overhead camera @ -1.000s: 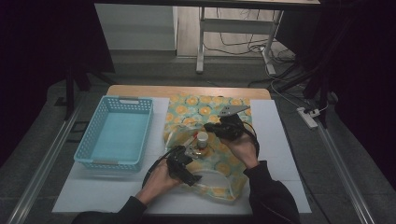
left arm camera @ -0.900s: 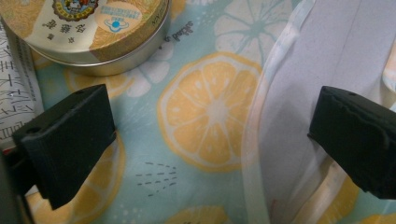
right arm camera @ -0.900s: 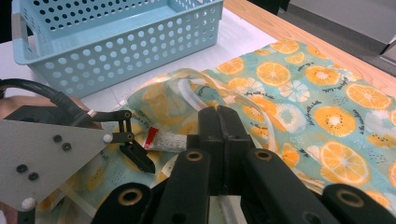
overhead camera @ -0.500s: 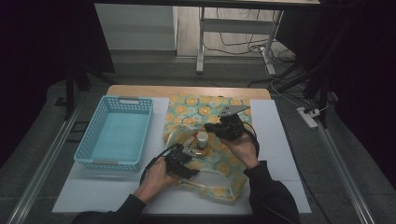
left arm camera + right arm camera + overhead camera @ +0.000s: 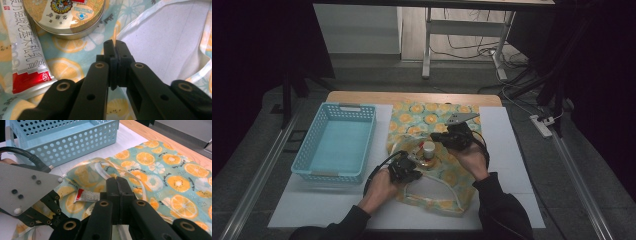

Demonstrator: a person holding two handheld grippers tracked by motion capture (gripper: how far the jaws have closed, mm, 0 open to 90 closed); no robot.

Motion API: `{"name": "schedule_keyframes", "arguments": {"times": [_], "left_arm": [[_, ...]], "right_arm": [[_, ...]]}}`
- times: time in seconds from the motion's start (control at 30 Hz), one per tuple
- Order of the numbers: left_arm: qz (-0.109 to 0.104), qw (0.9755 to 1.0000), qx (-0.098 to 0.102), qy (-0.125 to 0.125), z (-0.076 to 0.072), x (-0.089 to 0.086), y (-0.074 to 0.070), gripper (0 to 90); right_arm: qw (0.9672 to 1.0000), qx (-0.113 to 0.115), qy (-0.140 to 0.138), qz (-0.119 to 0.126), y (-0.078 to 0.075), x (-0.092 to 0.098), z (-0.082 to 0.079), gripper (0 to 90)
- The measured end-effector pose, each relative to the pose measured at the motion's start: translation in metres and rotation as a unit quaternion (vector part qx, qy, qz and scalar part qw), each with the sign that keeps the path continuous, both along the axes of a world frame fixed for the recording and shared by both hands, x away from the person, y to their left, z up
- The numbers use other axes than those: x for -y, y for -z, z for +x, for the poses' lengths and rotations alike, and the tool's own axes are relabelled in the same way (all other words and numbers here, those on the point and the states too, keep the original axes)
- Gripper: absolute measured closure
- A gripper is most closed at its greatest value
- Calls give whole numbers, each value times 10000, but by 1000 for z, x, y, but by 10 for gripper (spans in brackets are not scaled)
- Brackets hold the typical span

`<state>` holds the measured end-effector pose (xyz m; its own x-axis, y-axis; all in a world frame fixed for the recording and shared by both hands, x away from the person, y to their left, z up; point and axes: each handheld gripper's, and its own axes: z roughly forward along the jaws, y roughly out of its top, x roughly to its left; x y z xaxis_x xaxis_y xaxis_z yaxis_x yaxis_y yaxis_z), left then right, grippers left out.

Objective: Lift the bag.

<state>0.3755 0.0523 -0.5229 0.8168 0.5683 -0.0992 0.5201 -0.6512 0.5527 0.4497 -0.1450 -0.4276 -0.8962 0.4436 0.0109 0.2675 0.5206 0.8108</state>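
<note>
An orange-print cloth bag [image 5: 432,117] with clear handles [image 5: 100,162] lies on the white mat. A white-capped bottle [image 5: 428,148] stands on it, and a round tin [image 5: 66,17] and a red-and-silver sachet [image 5: 23,50] lie on it. My left gripper [image 5: 404,167] sits at the bag's near left. Its jaws have just closed, and in the left gripper view [image 5: 115,46] they pinch the bag's fabric edge. My right gripper [image 5: 457,135] is beside the bottle. In the right gripper view [image 5: 117,182] it is shut low on the bag, with the pinch point hidden.
A light blue perforated basket [image 5: 337,142] stands on the mat left of the bag. The white mat [image 5: 507,145] shows bare to the right of the bag. The table's wooden far edge [image 5: 412,97] runs behind it.
The left gripper has edged a little toward the bag and its jaws have closed on the fabric edge. The right hand and gripper have stayed where they were.
</note>
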Motion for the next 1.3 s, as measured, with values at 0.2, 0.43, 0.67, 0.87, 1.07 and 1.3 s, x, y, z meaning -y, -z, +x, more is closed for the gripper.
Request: {"name": "schedule_keyframes", "arguments": {"times": [0.2, 0.43, 0.67, 0.87, 1.07, 1.3], "left_arm": [[52, 9998, -69, -184, -1, 3, -2, 899], [-137, 9996, -77, -229, -1, -1, -10, 900], [-352, 9991, -158, -194, 4, -5, -17, 900], [-383, 9990, -189, -132, 6, -7, -24, 900], [-551, 9980, -272, -130, 10, -11, -33, 900], [-632, 9976, -260, -122, 12, -15, -48, 900]], "right_arm": [[10000, -19, -17, -10, 0, 0, 0, 897], [10000, -93, -16, -25, 1, 0, 1, 897], [9999, -108, -59, -52, -2, -2, 0, 897], [9998, -174, -126, -47, -7, -1, 0, 897], [9996, -196, -169, -73, -8, -3, 0, 897], [9996, -164, -200, -65, -14, -5, -1, 897]]}}
